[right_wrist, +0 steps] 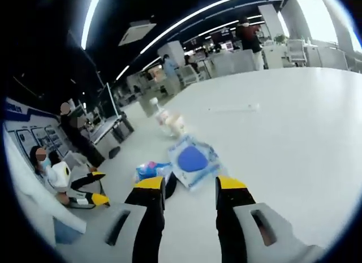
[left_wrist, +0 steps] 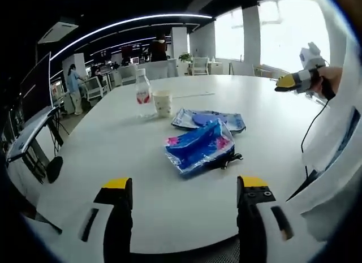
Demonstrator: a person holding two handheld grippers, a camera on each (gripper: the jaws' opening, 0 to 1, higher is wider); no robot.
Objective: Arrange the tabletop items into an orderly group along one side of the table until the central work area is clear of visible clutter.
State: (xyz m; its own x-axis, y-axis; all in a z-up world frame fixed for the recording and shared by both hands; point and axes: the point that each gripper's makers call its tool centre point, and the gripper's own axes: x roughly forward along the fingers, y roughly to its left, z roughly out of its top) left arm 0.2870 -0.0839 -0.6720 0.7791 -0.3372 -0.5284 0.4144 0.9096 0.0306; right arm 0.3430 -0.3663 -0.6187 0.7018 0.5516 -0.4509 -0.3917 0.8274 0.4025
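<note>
Presently both hand-held grippers, left (left_wrist: 184,189) and right (right_wrist: 190,186), gape empty; crinkled blue plastic packet (left_wrist: 199,147) clutters mid-frame round white desk (left_wrist: 271,133), awaiting regrouping.

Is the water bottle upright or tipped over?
Upright. In the left gripper view the bottle stands on its base on the table, cap up, beside the paper cup.
</note>
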